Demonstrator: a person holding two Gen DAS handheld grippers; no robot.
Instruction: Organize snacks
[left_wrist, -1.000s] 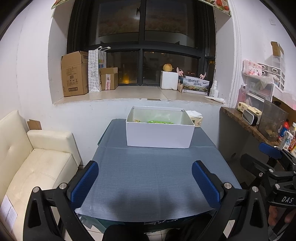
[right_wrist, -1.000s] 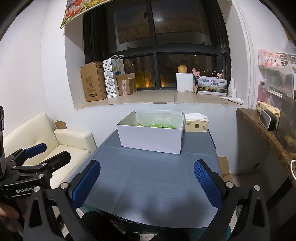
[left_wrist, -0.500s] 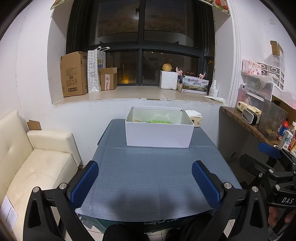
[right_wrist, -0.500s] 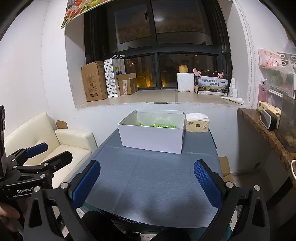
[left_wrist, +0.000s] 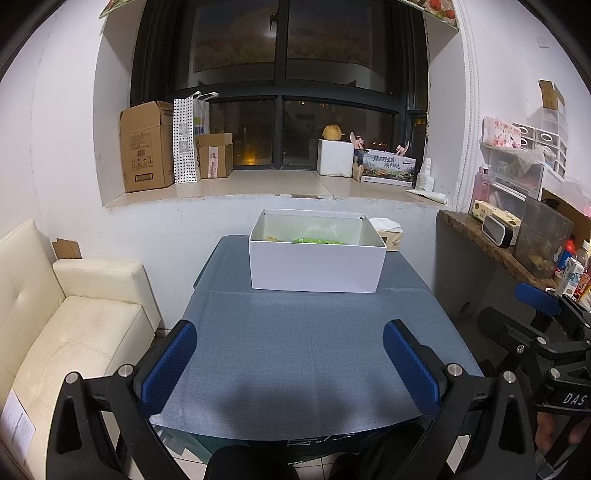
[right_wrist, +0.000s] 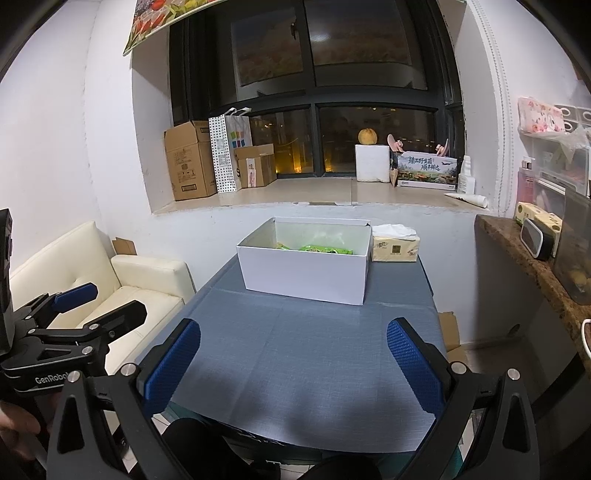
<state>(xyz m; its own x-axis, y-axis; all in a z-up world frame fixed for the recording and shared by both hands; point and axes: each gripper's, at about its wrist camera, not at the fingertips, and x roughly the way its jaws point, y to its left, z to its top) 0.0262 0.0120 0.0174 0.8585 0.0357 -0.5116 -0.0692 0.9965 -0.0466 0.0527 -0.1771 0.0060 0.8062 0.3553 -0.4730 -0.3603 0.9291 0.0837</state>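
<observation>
Both the left gripper (left_wrist: 288, 350) and right gripper (right_wrist: 293, 350) hang spread and empty at the near edge of the table (left_wrist: 295, 350) — likely between moves — while the snacks (right_wrist: 325, 250) (green packets, mostly hidden by its wall) lie in the white box (right_wrist: 303, 275) at the far end.

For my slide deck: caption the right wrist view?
Open right gripper faces a white box holding green snack packets.
</observation>
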